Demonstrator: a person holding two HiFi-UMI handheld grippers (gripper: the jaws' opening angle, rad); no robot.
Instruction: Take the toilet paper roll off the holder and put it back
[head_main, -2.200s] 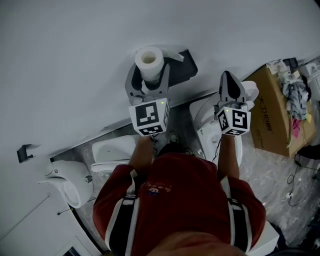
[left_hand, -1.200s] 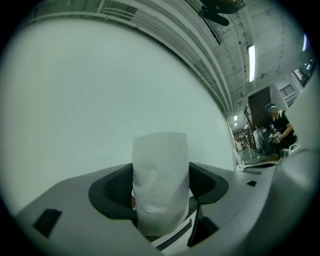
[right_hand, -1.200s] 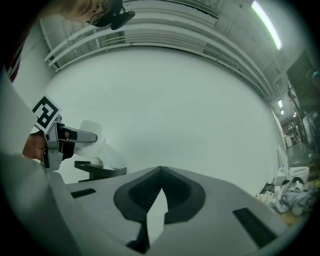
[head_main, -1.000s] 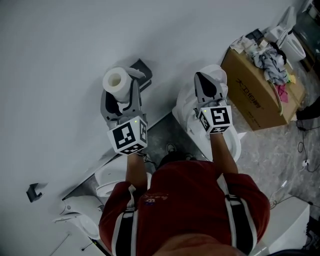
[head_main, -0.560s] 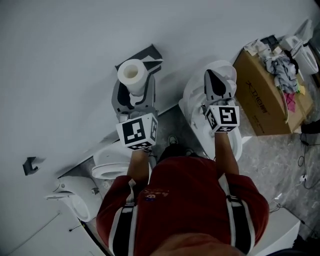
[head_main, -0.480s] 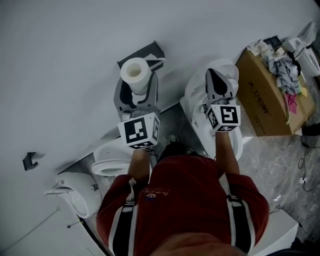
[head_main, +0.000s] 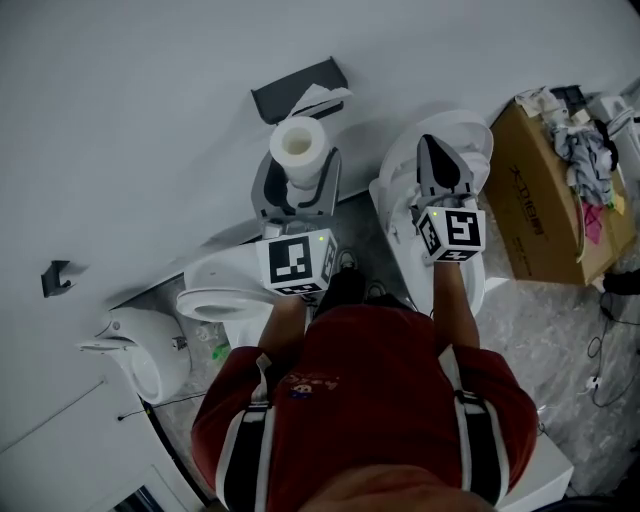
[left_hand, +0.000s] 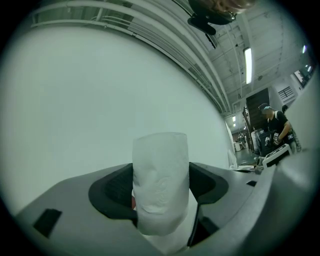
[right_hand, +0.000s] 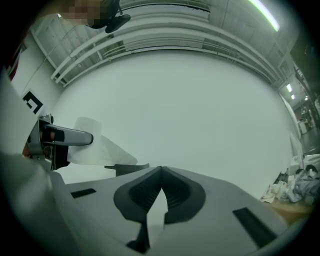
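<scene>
The white toilet paper roll (head_main: 299, 145) stands upright between the fingers of my left gripper (head_main: 300, 170), which is shut on it. The left gripper view shows the roll (left_hand: 160, 170) pinched between the dark pads, in front of the bare white wall. The dark grey holder (head_main: 290, 93) sits on the wall just beyond the roll, with a loose white sheet (head_main: 327, 97) hanging from it. My right gripper (head_main: 434, 143) hovers to the right, shut and empty, its tips (right_hand: 161, 172) meeting. In the right gripper view the roll (right_hand: 85, 149) shows at the far left, and the holder (right_hand: 127, 167) beside it.
A white toilet (head_main: 225, 290) stands below my left gripper and another toilet (head_main: 398, 205) below the right. A cardboard box (head_main: 545, 200) with clothes on top is at the right. A wall fixture (head_main: 140, 350) and a hook (head_main: 55, 278) are at the left. A person (left_hand: 273, 125) stands far off.
My left gripper has drawn back from the wall with the roll, so a gap now shows between roll and holder. The right gripper has shifted only slightly.
</scene>
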